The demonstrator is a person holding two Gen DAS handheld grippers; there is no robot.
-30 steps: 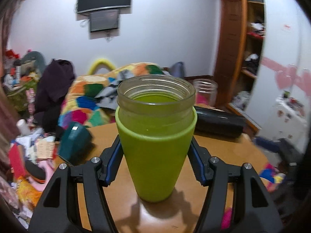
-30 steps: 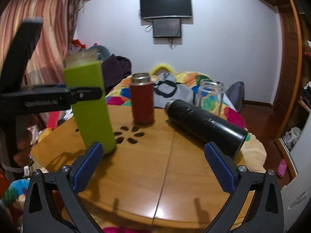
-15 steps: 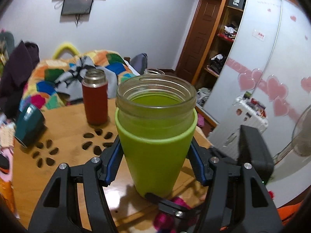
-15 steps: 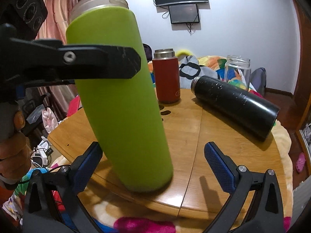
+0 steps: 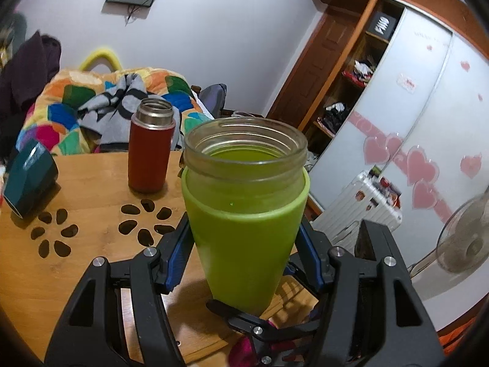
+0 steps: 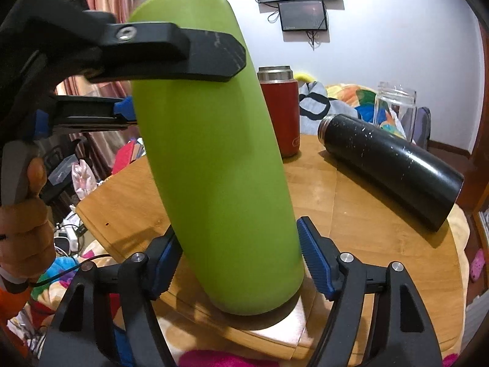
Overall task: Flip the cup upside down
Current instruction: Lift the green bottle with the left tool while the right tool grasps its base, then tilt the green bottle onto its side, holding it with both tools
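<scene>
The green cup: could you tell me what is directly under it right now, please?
Under the green cup lies the wooden table near its edge, with a dark shadow beneath the base. Whether the base touches the wood is hidden.

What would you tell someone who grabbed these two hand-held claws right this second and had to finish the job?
Left gripper: shut on the green cup, gripping it high on its body, mouth up.
Right gripper: its pads sit on either side of the cup's base; whether they touch it, I cannot tell.
The cup's base is right at the near edge of the wooden table. A red flask stands behind, and a black flask lies on its side.
Done: cup picked and positioned for a two-handed hold.
Left: turn it mouth down and set it on the table.
</scene>
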